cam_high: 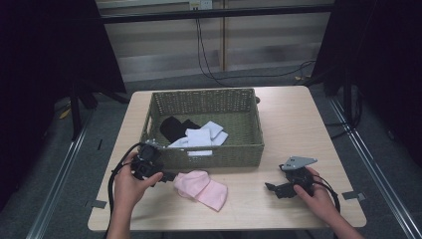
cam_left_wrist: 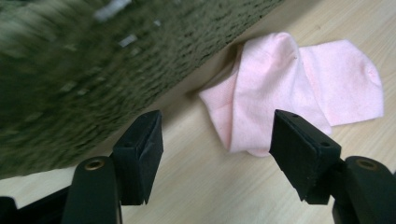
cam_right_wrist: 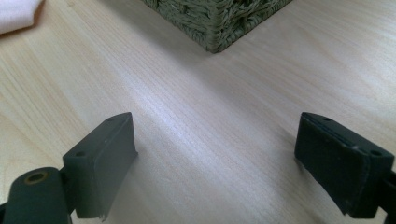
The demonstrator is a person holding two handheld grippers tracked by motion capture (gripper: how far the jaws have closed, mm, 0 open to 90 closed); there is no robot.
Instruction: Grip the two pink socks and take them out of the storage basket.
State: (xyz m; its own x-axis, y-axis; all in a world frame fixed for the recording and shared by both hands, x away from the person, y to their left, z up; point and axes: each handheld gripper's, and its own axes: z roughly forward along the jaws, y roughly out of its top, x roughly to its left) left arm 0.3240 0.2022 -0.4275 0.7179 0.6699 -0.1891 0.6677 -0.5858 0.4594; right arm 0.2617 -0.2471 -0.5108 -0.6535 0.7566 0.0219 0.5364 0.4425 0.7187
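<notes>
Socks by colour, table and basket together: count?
Pink socks, on the table in front of the basket: 1 folded bundle
White socks, in the basket: 1 pile, pieces cannot be told apart
Black socks, in the basket: 1 dark bundle
Total: 3 colour groups

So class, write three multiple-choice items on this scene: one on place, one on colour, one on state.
1. Where does the pink sock lie?
A in the basket
B on the table, before the basket
C on the floor

2. What colour is the basket?
A green
B red
C blue

3. How do the left gripper's jaws stand?
A shut on the sock
B open, nothing between
C shut, holding nothing

Key: B, it lies on the wood by the basket's front wall; A, green weave; B, jaws apart, short of the sock.
</notes>
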